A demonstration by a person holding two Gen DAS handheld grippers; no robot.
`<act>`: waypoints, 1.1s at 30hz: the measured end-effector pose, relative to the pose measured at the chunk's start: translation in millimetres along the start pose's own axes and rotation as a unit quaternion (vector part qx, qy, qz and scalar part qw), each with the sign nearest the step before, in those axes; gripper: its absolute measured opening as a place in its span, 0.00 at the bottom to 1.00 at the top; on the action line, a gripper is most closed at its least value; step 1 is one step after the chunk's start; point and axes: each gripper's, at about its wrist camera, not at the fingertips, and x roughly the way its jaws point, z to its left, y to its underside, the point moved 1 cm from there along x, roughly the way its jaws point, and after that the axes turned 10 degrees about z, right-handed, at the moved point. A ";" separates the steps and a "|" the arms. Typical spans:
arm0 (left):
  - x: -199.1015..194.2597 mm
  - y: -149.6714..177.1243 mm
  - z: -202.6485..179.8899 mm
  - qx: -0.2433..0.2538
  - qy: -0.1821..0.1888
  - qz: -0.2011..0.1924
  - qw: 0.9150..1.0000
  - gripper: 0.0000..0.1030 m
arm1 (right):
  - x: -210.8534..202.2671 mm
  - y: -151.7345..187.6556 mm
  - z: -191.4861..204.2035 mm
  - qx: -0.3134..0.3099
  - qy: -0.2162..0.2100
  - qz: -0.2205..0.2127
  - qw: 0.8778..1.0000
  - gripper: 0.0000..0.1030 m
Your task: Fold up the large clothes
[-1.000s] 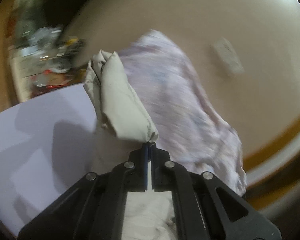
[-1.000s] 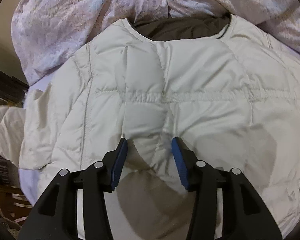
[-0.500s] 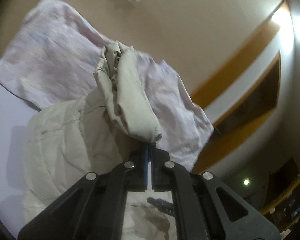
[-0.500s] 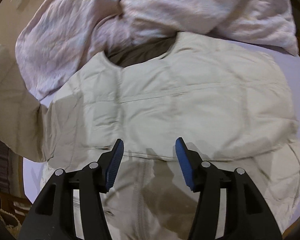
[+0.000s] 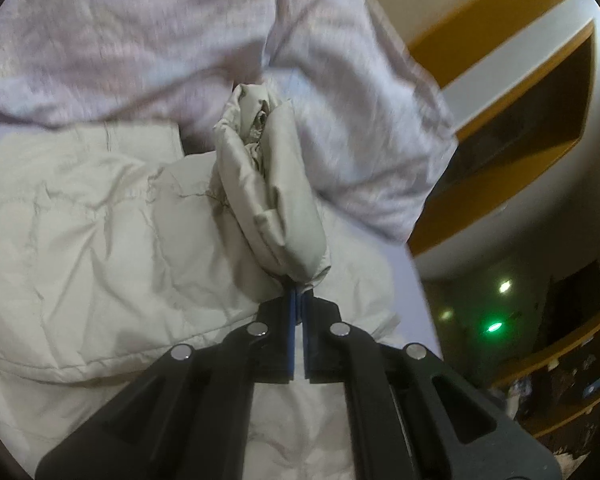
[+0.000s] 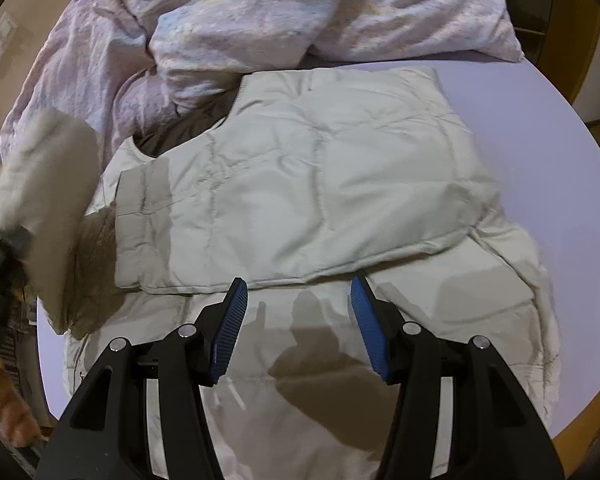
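Cream puffer jacket [image 6: 308,184] lies flat on lavender bed [image 6: 540,128], just below crumpled pink duvet [image 6: 260,12]. Left hand-held gripper [image 5: 298,300] pinched tight on jacket sleeve [image 5: 276,200], lifted above jacket. Right hand-held gripper [image 6: 298,312] half-spread, empty, above jacket's lower part.

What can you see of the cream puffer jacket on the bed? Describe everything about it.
The cream puffer jacket is quilted, with stitched panels, a slightly shiny, crinkled shell and a dark brown lining showing at the neck. It lies spread on the lilac sheet, one side already folded over the body, with its collar end against the rumpled pink duvet. One sleeve is lifted, pinched at its end by the shut left tool. The open right tool hovers over it.
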 end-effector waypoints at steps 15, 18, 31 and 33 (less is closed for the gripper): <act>0.0 33.6 25.0 -0.008 -0.077 0.046 0.996 0.67 | -11.5 -17.9 55.0 -0.062 -0.067 -0.028 0.995 0.52; -18.9 37.1 42.5 -0.024 -0.109 0.036 0.993 0.69 | -3.1 -25.6 83.0 -0.095 -0.073 -0.024 0.993 0.44; -73.9 61.9 108.0 -0.093 -0.188 0.011 0.978 0.74 | 76.0 -42.6 129.1 -0.130 -0.013 0.058 0.990 0.26; -78.8 65.2 114.6 -0.099 -0.195 0.011 0.976 0.74 | 86.9 -42.2 125.1 -0.130 -0.004 0.065 0.989 0.25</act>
